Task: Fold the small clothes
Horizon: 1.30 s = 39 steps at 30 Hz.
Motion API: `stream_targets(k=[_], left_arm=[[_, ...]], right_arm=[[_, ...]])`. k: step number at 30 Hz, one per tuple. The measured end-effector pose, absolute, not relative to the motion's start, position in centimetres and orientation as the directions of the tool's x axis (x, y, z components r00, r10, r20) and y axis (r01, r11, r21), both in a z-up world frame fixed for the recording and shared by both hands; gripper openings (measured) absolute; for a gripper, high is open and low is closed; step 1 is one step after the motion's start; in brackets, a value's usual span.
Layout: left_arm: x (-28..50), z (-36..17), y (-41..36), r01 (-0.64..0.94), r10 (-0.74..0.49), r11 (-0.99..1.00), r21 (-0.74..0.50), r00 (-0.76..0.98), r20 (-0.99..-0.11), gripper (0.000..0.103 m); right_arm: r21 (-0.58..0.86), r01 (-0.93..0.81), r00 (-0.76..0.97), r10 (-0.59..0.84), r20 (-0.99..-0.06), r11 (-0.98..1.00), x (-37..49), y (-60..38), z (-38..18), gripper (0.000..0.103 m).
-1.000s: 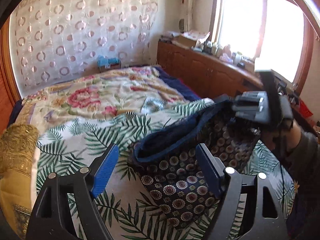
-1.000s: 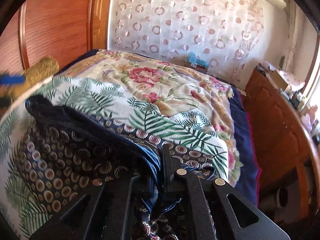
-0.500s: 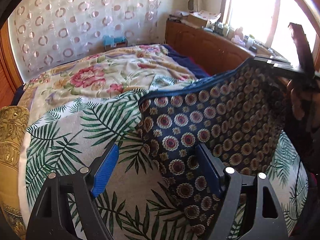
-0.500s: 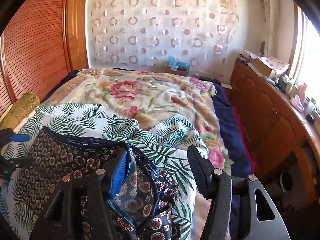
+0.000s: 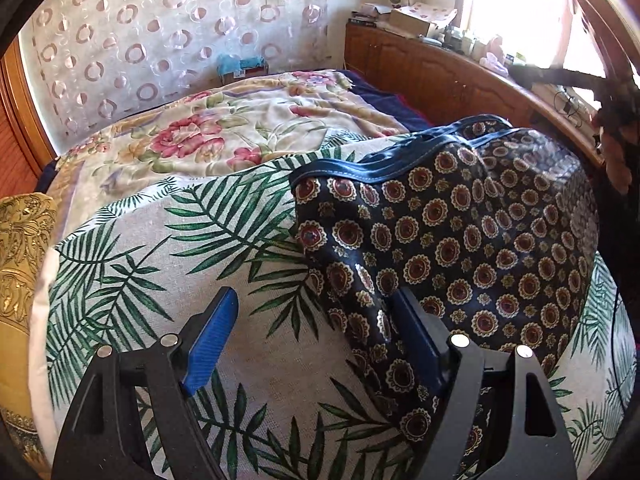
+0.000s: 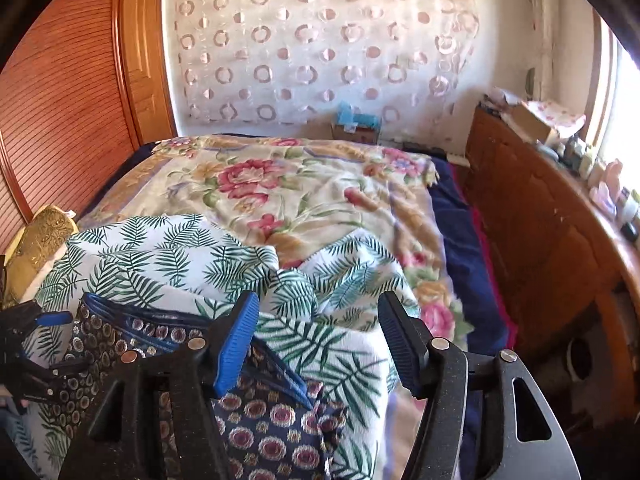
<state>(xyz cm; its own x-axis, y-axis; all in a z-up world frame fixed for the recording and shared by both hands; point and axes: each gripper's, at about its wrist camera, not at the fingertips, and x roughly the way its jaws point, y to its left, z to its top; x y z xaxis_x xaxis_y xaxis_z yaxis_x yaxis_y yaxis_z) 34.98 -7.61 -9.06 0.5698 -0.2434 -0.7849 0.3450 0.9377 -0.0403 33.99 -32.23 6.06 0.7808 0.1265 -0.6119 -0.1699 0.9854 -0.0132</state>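
Shorts (image 5: 460,240) lie flat — left gripper (image 5: 316,340), right gripper (image 6: 316,340) agape

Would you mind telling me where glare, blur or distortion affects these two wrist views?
Left wrist view: the window is blown out white, and haze washes over the right part of the patterned garment; fisheye bends the bed into a dome. Right wrist view: the window edge glares, the wardrobe bows, and the garment near the right claw is slightly soft.
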Motion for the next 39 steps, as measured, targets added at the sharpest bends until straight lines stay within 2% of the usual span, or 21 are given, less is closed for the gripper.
stream_targets(k=[2, 3, 6, 10, 11, 12, 13, 14, 20, 27, 33, 35, 37, 39], left_arm=[[35.4, -8.9, -7.5, 0.353, -0.275, 0.933, -0.073, 0.567, -0.776, 0.077], [35.7, -8.8, -7.5, 0.359, -0.291, 0.929, -0.088, 0.565, -0.772, 0.069], [36.6, -9.0, -7.8, 0.367, -0.337, 0.918, -0.148, 0.531, -0.777, 0.054], [37.1, -8.8, -8.2, 0.377, -0.39, 0.902, -0.21, 0.506, -0.769, 0.052], [37.2, -8.8, -8.5, 0.382, -0.406, 0.896, -0.227, 0.497, -0.767, 0.048], [37.2, -8.8, -8.6, 0.385, -0.409, 0.894, -0.228, 0.497, -0.765, 0.036], [37.1, -8.8, -8.7, 0.386, -0.405, 0.896, -0.222, 0.5, -0.765, 0.029], [37.1, -8.8, -8.9, 0.391, -0.4, 0.896, -0.211, 0.501, -0.767, 0.009], [35.9, -7.1, -8.6, 0.408, -0.396, 0.896, -0.177, 0.551, -0.734, 0.006], [35.7, -7.3, -7.9, 0.392, -0.384, 0.903, -0.173, 0.56, -0.734, 0.006], [35.7, -7.8, -7.8, 0.392, -0.382, 0.904, -0.172, 0.557, -0.737, 0.006], [35.7, -7.7, -7.8, 0.394, -0.385, 0.903, -0.174, 0.559, -0.734, 0.006], [35.3, -7.4, -8.0, 0.403, -0.395, 0.899, -0.175, 0.568, -0.723, 0.006], [34.8, -6.9, -7.9, 0.412, -0.404, 0.894, -0.174, 0.577, -0.71, 0.006]], right_arm=[[-0.011, -0.193, 0.769, 0.145, -0.622, 0.981, 32.9, -32.2, 5.6, 0.064], [-0.012, -0.2, 0.764, 0.148, -0.628, 0.98, 32.5, -32.1, 5.3, 0.064], [0.009, -0.227, 0.742, 0.179, -0.646, 0.974, 30.5, -32.2, 4.5, 0.064], [0.054, -0.224, 0.712, 0.201, -0.673, 0.973, 28.7, -33.5, 3.4, 0.064], [0.057, -0.215, 0.711, 0.196, -0.675, 0.975, 28.1, -33.7, 3.0, 0.064], [0.065, -0.209, 0.707, 0.197, -0.679, 0.976, 27.6, -34.1, 2.6, 0.064], [0.075, -0.207, 0.7, 0.201, -0.685, 0.975, 27.5, -34.5, 2.3, 0.064], [0.083, -0.204, 0.693, 0.204, -0.692, 0.975, 27.6, -34.9, 2.0, 0.064], [0.147, -0.222, 0.64, 0.258, -0.724, 0.964, 27.9, -36.2, 1.4, 0.064], [0.132, -0.192, 0.634, 0.225, -0.74, 0.973, 30.0, -35.9, 0.7, 0.077], [0.129, -0.192, 0.645, 0.224, -0.73, 0.973, 30.8, -34.3, 0.2, 0.079], [0.118, -0.221, 0.64, 0.235, -0.732, 0.968, 30.4, -34.0, 0.3, 0.065], [0.13, -0.261, 0.625, 0.27, -0.732, 0.956, 30.0, -33.4, 0.5, 0.036], [0.143, -0.301, 0.611, 0.306, -0.73, 0.943, 29.6, -33.0, 0.7, 0.017]])
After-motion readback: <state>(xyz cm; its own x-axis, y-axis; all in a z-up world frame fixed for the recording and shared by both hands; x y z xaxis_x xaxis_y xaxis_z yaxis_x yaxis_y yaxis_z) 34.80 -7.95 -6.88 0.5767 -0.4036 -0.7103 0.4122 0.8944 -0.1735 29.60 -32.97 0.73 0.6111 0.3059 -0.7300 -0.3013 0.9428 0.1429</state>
